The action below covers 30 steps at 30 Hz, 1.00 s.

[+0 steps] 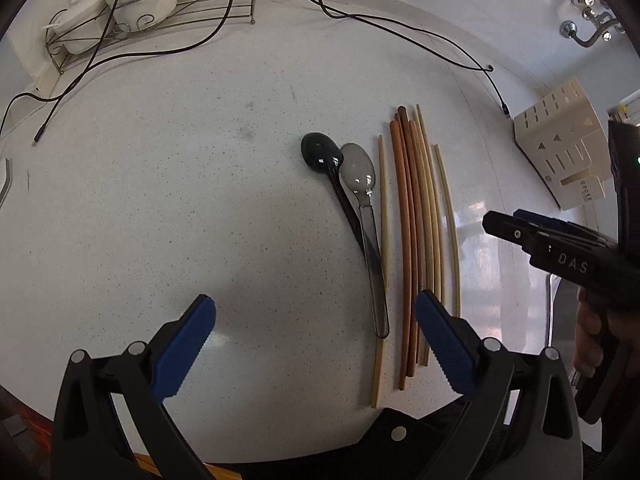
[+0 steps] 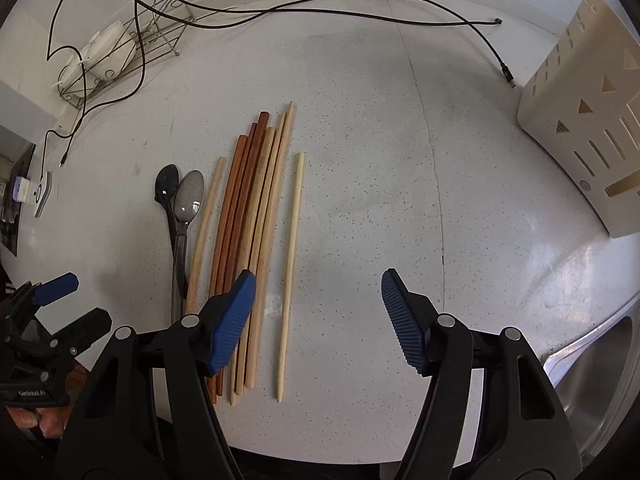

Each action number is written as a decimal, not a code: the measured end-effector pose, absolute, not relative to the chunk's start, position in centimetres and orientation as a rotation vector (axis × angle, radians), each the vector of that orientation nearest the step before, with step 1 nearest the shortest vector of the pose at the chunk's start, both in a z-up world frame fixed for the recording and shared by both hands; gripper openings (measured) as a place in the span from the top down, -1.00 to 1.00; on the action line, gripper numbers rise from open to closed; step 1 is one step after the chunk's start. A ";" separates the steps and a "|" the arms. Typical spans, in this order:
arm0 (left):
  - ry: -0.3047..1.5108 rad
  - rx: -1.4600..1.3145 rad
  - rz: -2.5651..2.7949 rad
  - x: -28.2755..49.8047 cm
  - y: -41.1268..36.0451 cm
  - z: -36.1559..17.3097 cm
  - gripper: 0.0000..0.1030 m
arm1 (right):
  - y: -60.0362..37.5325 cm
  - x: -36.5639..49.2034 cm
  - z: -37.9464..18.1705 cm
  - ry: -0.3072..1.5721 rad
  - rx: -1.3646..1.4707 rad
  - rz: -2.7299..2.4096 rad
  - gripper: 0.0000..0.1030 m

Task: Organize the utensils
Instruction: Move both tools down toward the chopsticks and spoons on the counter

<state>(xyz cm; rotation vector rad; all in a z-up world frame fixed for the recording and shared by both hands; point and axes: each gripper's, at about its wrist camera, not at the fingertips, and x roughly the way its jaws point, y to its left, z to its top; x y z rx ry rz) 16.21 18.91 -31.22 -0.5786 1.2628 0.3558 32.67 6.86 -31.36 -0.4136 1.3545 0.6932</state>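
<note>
A black spoon [image 1: 322, 152] and a clear grey spoon [image 1: 358, 172] lie side by side on the white speckled counter [image 1: 180, 200]. Right of them lies a row of brown and pale chopsticks [image 1: 416, 220]. My left gripper [image 1: 316, 312] hovers open over the near ends of the spoon handles, holding nothing. In the right wrist view my right gripper [image 2: 319, 284] stands open above the chopsticks [image 2: 248, 208]. A single pale chopstick [image 2: 294, 240] lies on the counter below the gap between its pads, untouched. The spoons [image 2: 178, 196] are to its left.
A cream slotted utensil holder [image 2: 588, 120] stands at the right, with a steel sink [image 2: 600, 380] near the front right corner. A wire rack with white bowls [image 1: 120, 4] sits at the back left. Black cables [image 1: 400, 28] trail across the back of the counter.
</note>
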 end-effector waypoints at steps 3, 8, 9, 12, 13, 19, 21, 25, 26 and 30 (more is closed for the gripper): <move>1.286 -0.526 0.337 16.3 17.6 -31.4 -0.90 | 7.7 33.0 -31.8 1.362 -0.436 0.700 -0.16; 1.360 -0.431 0.279 16.5 14.9 -32.8 -0.90 | 8.8 33.6 -32.2 1.393 -0.449 0.710 -0.14; 1.363 -0.419 0.280 16.6 14.5 -33.0 -0.90 | 9.1 33.6 -32.3 1.394 -0.459 0.712 -0.12; 1.386 -0.392 0.279 16.9 13.6 -33.8 -0.90 | 9.7 33.7 -32.8 1.418 -0.492 0.709 0.03; 1.396 -0.378 0.288 17.1 13.4 -34.1 -0.90 | 9.9 33.8 -32.9 1.430 -0.498 0.706 0.06; 1.449 -0.368 0.324 18.1 12.8 -35.6 -0.91 | 10.4 34.2 -33.1 1.471 -0.488 0.700 0.10; 1.468 -0.371 0.338 18.2 12.7 -36.1 -0.90 | 10.5 34.5 -33.0 1.473 -0.490 0.697 0.10; 1.503 -0.397 0.351 18.4 12.7 -37.3 -0.84 | 10.9 34.9 -32.7 1.470 -0.493 0.696 0.10; 1.511 -0.408 0.356 18.0 12.5 -37.9 -0.83 | 11.0 34.9 -32.7 1.471 -0.493 0.699 0.10; 1.541 -0.402 0.373 17.9 12.2 -38.9 -0.80 | 11.1 35.1 -32.8 1.487 -0.502 0.694 0.10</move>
